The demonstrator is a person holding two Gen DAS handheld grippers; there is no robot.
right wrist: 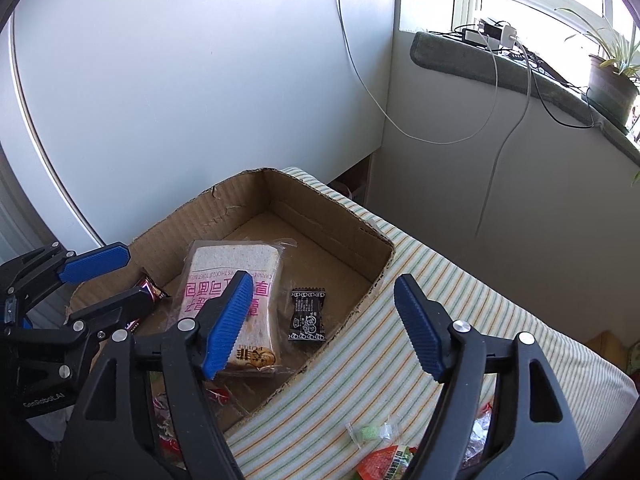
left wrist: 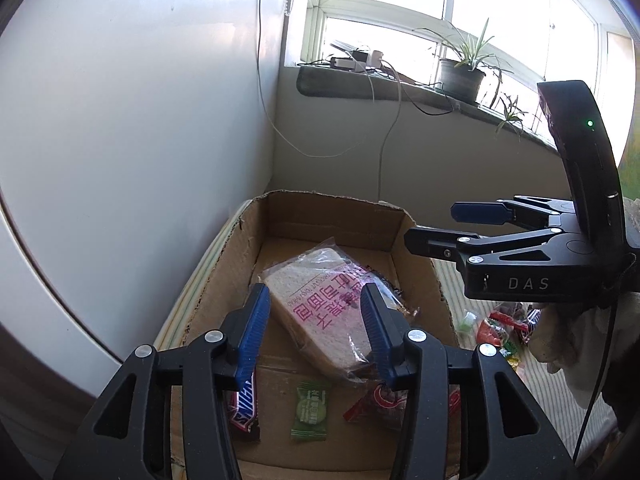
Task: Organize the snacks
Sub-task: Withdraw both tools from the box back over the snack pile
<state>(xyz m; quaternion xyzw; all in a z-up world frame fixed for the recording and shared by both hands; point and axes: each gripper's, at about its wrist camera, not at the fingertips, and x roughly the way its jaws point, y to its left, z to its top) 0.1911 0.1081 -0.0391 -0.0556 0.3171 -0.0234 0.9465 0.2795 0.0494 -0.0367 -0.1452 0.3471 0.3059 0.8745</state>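
Both my grippers hover spread over the snack box

My left gripper [left wrist: 316, 336] and right gripper [right wrist: 324, 324] pinch nothing; the bread pack [right wrist: 232, 300] and black candy [right wrist: 307, 315] lie inside the cardboard box [right wrist: 332, 216].

A torn cardboard box [right wrist: 280, 208] holds bagged toast [right wrist: 236, 272] lying flat, a black candy [right wrist: 307, 315], a green candy [left wrist: 310, 410] and a Snickers bar [left wrist: 246, 408]. More sweets [right wrist: 384, 452] lie outside on striped cloth.
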